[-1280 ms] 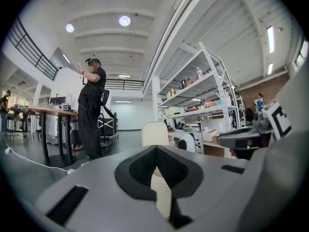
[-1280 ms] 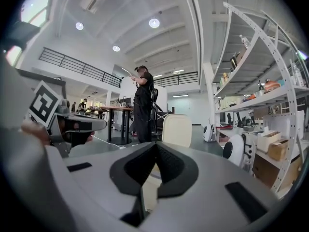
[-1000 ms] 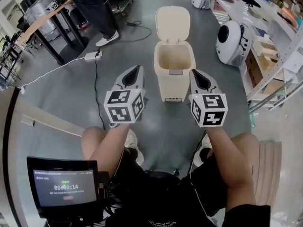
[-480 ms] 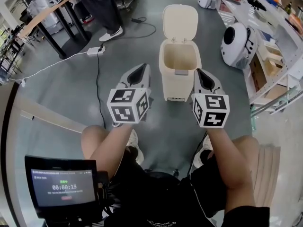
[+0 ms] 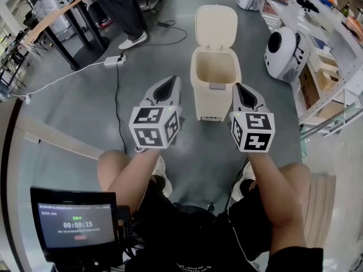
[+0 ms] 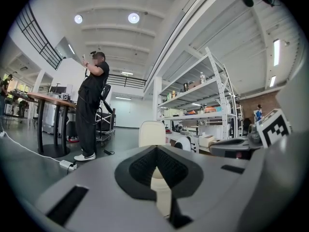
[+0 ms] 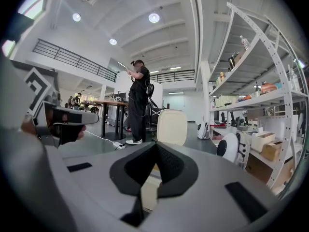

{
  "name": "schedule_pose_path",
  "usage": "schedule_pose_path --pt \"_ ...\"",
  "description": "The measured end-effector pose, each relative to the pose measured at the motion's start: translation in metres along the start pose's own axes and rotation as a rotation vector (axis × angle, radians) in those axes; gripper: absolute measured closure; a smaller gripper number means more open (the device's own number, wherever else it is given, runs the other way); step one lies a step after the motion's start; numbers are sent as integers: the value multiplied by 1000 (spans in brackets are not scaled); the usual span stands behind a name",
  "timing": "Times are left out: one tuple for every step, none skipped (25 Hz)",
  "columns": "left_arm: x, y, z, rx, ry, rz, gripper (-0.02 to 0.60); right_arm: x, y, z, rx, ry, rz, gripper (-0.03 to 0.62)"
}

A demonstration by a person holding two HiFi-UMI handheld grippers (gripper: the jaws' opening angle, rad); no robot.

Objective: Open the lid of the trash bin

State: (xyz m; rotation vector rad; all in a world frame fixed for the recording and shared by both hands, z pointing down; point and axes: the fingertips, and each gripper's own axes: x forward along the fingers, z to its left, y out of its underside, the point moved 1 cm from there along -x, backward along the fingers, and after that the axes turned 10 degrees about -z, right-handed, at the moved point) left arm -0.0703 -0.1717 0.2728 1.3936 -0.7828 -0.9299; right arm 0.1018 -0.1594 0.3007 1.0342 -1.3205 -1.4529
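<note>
The cream trash bin (image 5: 214, 95) stands on the grey floor with its lid (image 5: 215, 26) tipped up and back, and the inside looks empty. My left gripper (image 5: 172, 79) is shut, hanging left of the bin and a little short of it. My right gripper (image 5: 238, 85) is shut too, just off the bin's front right corner. Neither touches the bin or holds anything. The raised lid (image 6: 152, 133) rises past the closed tips of the left gripper (image 6: 155, 149) in the left gripper view. It shows as well in the right gripper view, lid (image 7: 172, 127) beyond the right gripper (image 7: 155, 145).
A person (image 5: 119, 10) stands at the back left beside a table (image 5: 54, 18). A power strip (image 5: 115, 60) and cables lie on the floor left of the bin. White rounded machines (image 5: 283, 47) and shelving (image 5: 332, 44) line the right. A timer screen (image 5: 72, 224) sits at my lower left.
The head view shifted a little about a second ago, then held still. Both grippers stay shut in the same spots by the bin, and the lid stays up.
</note>
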Motion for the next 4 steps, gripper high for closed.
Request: schedule_pose_path --pt "0 0 -1 1 3 0 583 0 1 0 0 -1 3 589" --pt "0 0 -2 2 5 1 582 -1 1 1 -1 -1 4 589" --pt "0 0 -3 2 7 1 583 -1 1 1 -3 -1 5 589" --pt "1 0 -3 3 8 1 583 -1 1 1 -4 -2 5 589"
